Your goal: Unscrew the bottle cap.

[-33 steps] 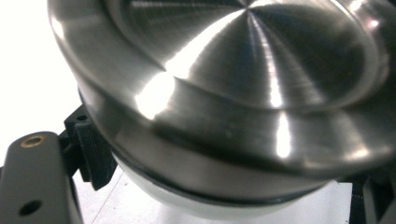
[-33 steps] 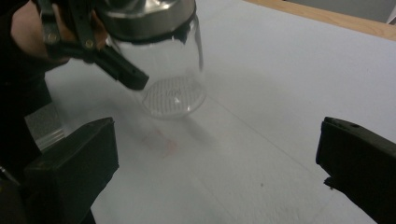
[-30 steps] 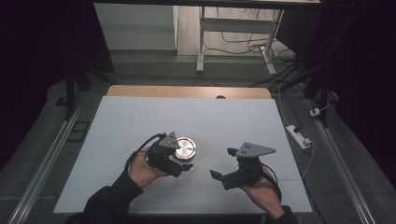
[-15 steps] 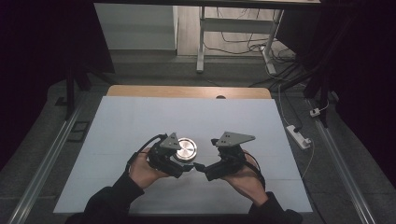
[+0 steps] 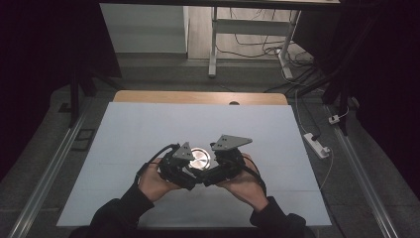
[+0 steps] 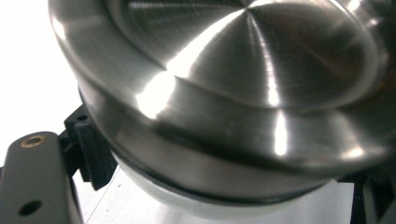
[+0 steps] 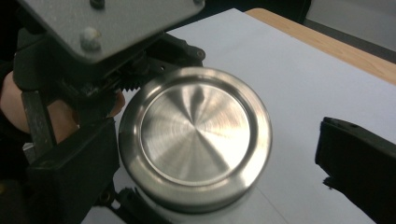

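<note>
A round steel tin (image 5: 199,158) with a brushed lid sits on the white table, near the front middle. My left gripper (image 5: 184,166) is on its left, and its jaws close on the tin's lower body (image 6: 224,93) from two sides. In the right gripper view the lid (image 7: 196,135) lies between my right gripper's (image 7: 215,149) own jaws. The left jaw is close against the rim and the right jaw stands clear of it, so that gripper is open. My right gripper (image 5: 218,171) is at the tin's right in the high view. The left gripper's grey plate (image 7: 107,23) shows at the upper left.
The white table top (image 5: 148,124) has a wooden strip (image 5: 198,97) along its far edge. A white power strip (image 5: 317,145) lies on the floor to the right. Metal rails (image 5: 49,168) run along both sides, and a stand's legs (image 5: 213,44) are beyond.
My right gripper has moved left from the front right of the table up to the tin. The left gripper and the tin have stayed in place.
</note>
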`<state>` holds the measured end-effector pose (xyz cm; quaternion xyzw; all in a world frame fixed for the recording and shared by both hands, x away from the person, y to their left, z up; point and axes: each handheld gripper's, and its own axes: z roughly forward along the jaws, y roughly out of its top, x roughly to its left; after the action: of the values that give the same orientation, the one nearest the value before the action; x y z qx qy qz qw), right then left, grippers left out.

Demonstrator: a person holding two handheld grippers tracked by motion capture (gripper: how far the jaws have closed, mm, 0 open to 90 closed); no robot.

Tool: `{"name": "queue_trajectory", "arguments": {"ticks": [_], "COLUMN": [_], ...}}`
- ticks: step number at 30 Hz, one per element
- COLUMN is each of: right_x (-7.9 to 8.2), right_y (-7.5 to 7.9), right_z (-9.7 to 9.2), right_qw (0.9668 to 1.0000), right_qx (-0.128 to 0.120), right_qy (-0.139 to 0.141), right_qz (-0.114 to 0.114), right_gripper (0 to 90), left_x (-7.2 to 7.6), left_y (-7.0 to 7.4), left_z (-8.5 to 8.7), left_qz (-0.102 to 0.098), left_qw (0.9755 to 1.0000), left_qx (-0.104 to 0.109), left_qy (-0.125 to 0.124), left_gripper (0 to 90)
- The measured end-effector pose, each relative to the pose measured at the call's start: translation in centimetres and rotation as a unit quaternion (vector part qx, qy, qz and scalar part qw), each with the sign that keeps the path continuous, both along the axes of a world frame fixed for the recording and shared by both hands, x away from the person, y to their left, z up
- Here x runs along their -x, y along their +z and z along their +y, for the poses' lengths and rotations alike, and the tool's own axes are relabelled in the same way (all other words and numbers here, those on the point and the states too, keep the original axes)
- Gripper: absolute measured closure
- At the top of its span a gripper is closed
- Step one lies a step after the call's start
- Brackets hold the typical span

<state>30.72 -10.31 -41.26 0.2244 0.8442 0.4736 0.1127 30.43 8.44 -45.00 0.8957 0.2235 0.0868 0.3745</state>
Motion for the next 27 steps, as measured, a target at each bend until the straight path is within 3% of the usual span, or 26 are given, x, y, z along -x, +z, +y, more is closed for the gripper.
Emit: {"name": "queue_trajectory", "arguments": {"ticks": [4,6,11,14,17,21,24,26,27], "right_x": [0.0,0.0,0.1,-0.1,-0.7,-1.3,-1.6,-1.7,-1.7], "right_y": [0.0,0.0,0.2,0.3,0.4,0.3,0.0,-0.1,0.0], "right_z": [0.6,0.7,0.7,0.3,-0.3,-1.1,-1.5,-1.6,-1.7], "right_qw": [0.9999,0.9997,0.9990,0.9974,0.9933,0.9831,0.9758,0.9755,0.9774], "right_qx": [0.005,0.004,0.005,0.000,-0.015,-0.026,-0.029,-0.033,-0.033], "right_qy": [0.011,0.023,0.043,0.071,0.115,0.181,0.216,0.216,0.207], "right_qz": [-0.001,0.001,-0.007,-0.006,0.005,0.010,0.016,0.028,0.030], "right_gripper": [9.6,19.0,19.5,19.7,19.7,19.6,19.3,15.1,9.9], "left_x": [0.0,-0.1,-0.1,0.1,0.2,0.4,0.5,0.5,0.5], "left_y": [0.0,0.0,0.1,0.3,0.5,0.4,0.3,0.3,0.3], "left_z": [0.0,0.1,0.3,0.3,0.4,0.2,0.0,0.0,0.0], "left_qz": [0.002,0.004,0.005,0.004,0.006,0.011,0.015,0.013,0.013], "left_qw": [1.0000,1.0000,0.9998,0.9991,0.9977,0.9947,0.9937,0.9939,0.9944], "left_qx": [-0.001,-0.002,0.004,0.006,0.008,0.011,0.011,0.013,0.016], "left_qy": [-0.001,-0.004,-0.021,-0.041,-0.067,-0.101,-0.111,-0.109,-0.103], "left_gripper": [15.6,15.7,15.7,15.6,15.6,15.7,15.7,15.7,15.7]}}
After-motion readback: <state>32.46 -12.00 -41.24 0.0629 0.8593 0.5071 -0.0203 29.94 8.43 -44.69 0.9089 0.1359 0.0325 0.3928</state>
